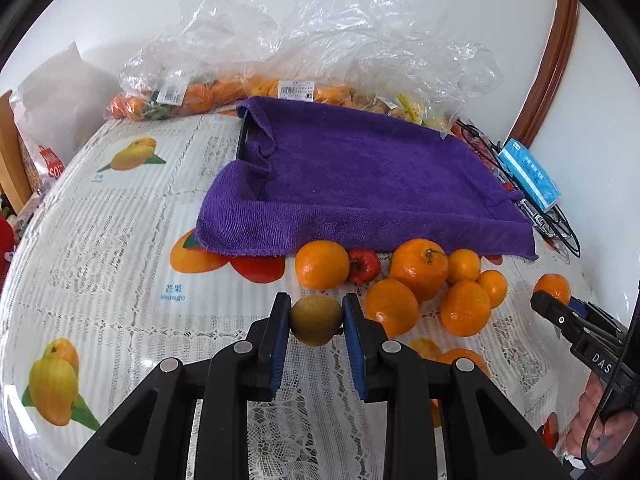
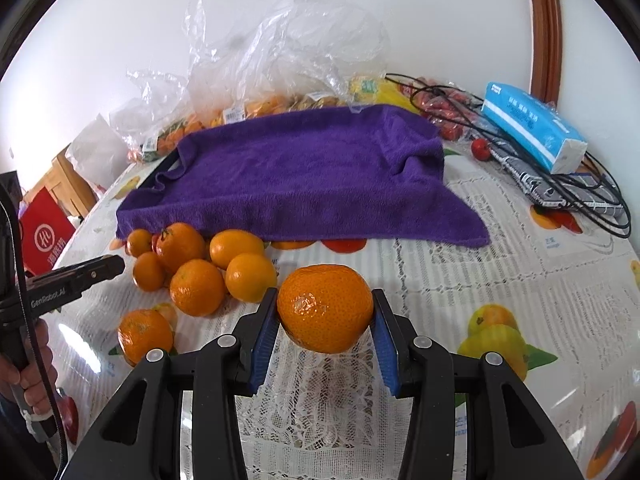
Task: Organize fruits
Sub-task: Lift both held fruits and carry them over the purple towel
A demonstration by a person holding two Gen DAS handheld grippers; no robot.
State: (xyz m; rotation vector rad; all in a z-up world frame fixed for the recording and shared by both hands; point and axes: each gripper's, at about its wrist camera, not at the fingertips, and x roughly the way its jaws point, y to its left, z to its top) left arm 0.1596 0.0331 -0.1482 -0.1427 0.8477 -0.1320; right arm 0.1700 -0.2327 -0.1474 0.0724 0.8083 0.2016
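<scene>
The left tool [image 1: 316,318] is clamped on a small brownish-green kiwi [image 1: 316,320], pinched at its sides between the blue pads. The right tool [image 2: 325,316] is clamped on a large orange [image 2: 325,308], which fills the gap between its fingers. Both fruits appear held just above the counter [image 2: 460,280], near its front edge.

A pile of oranges [image 1: 420,280] and one small red fruit [image 1: 363,266] lies between the two tools, just in front of a purple towel [image 1: 360,184] draped over something dark at its far left.

Likely risks: both fruits are round and smooth, so either could roll out of a grip that holds only its widest part. The kiwi is soft, so a tighter squeeze could bruise it. Swinging either tool low across the pile could set loose oranges rolling off the counter
</scene>
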